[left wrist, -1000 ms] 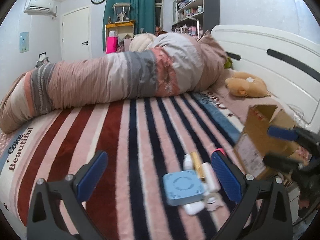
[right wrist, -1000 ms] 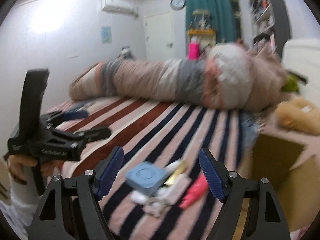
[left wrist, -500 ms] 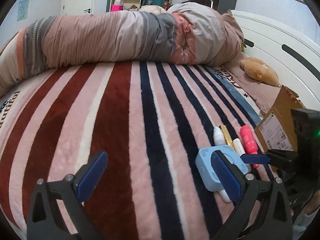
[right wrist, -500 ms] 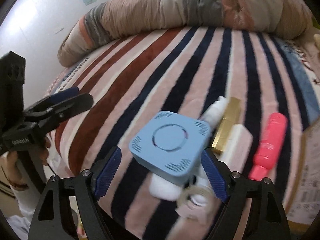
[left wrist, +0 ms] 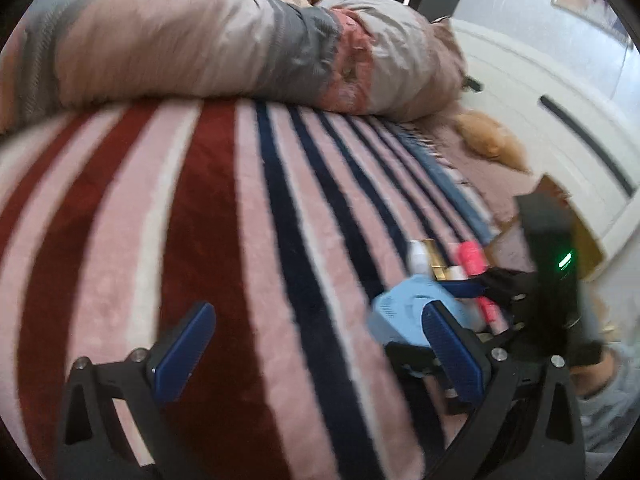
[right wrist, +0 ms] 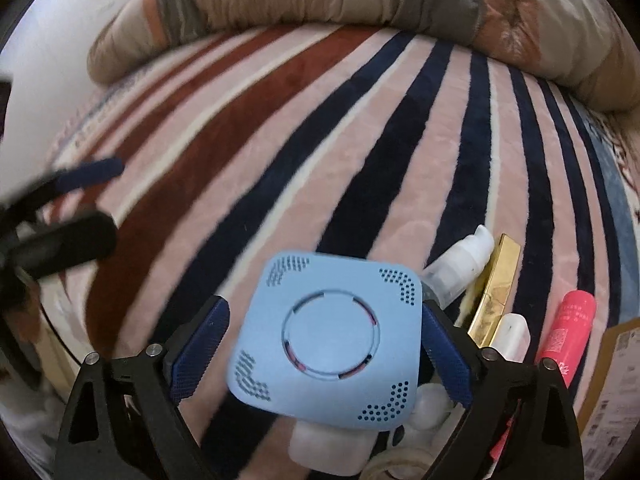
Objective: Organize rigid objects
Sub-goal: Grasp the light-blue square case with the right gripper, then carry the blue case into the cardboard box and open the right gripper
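Observation:
A light blue square device [right wrist: 332, 340] with a round centre lies on a pile of small items on the striped bed blanket [right wrist: 360, 152]. My right gripper [right wrist: 324, 354] is open with its jaws on either side of the device; the right pad is close to its edge and the left one stands clear. Beside it lie a white pump bottle [right wrist: 460, 266], a gold box [right wrist: 496, 290], a white tube [right wrist: 512, 336] and a pink tube [right wrist: 568, 326]. My left gripper [left wrist: 316, 354] is open and empty, low over the blanket, left of the device [left wrist: 404, 316].
A rolled duvet [left wrist: 224, 52] lies across the far side of the bed. A cardboard box [right wrist: 612, 392] stands at the right by the white headboard [left wrist: 560, 120]. A plush toy [left wrist: 488, 140] lies near the headboard. A tape roll [right wrist: 400, 466] lies under the pile.
My right gripper has moved down and closer, so the blue device now sits between its jaws. My left gripper has swung left and lower over the blanket. Both stay open.

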